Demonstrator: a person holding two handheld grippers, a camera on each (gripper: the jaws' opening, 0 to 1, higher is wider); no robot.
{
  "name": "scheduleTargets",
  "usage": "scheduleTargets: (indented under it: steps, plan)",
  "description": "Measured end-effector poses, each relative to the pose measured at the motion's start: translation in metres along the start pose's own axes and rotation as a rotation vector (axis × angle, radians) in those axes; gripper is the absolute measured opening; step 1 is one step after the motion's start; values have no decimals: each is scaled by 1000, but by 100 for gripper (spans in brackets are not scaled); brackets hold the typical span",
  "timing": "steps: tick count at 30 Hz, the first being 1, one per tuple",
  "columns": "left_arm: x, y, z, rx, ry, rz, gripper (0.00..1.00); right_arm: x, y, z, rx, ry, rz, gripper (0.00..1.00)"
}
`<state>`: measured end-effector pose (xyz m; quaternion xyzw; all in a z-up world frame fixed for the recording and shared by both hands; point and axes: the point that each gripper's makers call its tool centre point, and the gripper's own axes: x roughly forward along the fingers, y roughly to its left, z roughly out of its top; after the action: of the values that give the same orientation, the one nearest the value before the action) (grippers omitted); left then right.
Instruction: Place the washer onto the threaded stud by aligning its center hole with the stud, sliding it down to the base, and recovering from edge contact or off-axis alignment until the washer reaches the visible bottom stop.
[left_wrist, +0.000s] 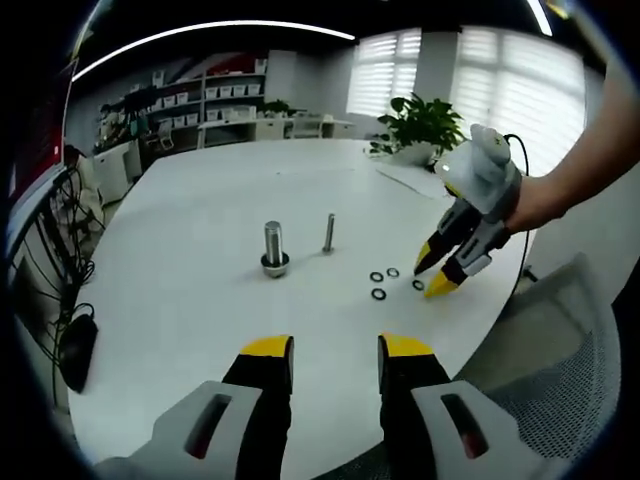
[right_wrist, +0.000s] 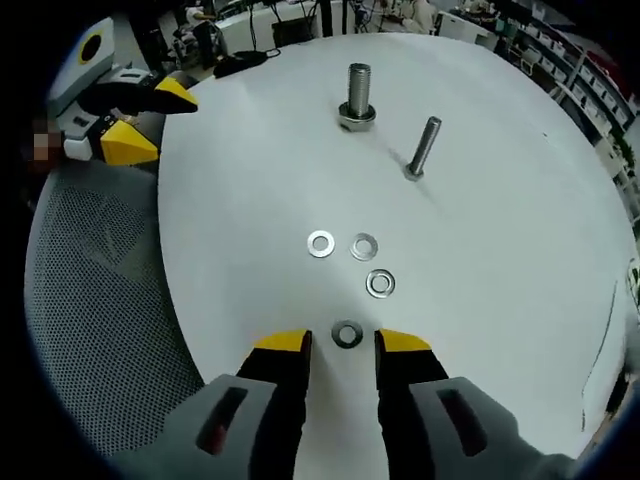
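Between right gripper (right_wrist: 343, 343) jaws, fourth washer (right_wrist: 347, 334).

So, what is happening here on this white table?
A person holds a gripper in each hand over a round white table. The right gripper is open, its jaws either side of one washer lying flat near the table edge; it is not yet picked up. Three more washers lie just beyond. Further on stand a thick threaded stud and a thinner bolt, both bare. The left gripper hangs open, holding nothing.
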<state>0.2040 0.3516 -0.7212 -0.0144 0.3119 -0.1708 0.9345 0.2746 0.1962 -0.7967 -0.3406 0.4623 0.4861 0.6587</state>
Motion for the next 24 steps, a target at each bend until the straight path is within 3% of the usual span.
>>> scheduleTargets:
  steps: [2,3,13,24]
  plan:
    - [0,0,0,0,-2,-2,32,1,0,-5,-41,32,0,25]
    - [1,0,-1,1,1,-2,32,0,0,-2,-51,17,0,25]
    - [0,0,0,-5,-4,-7,32,2,-1,2,-68,38,19,24]
    - [0,0,0,-12,-8,-11,32,4,1,1,-197,202,40,20]
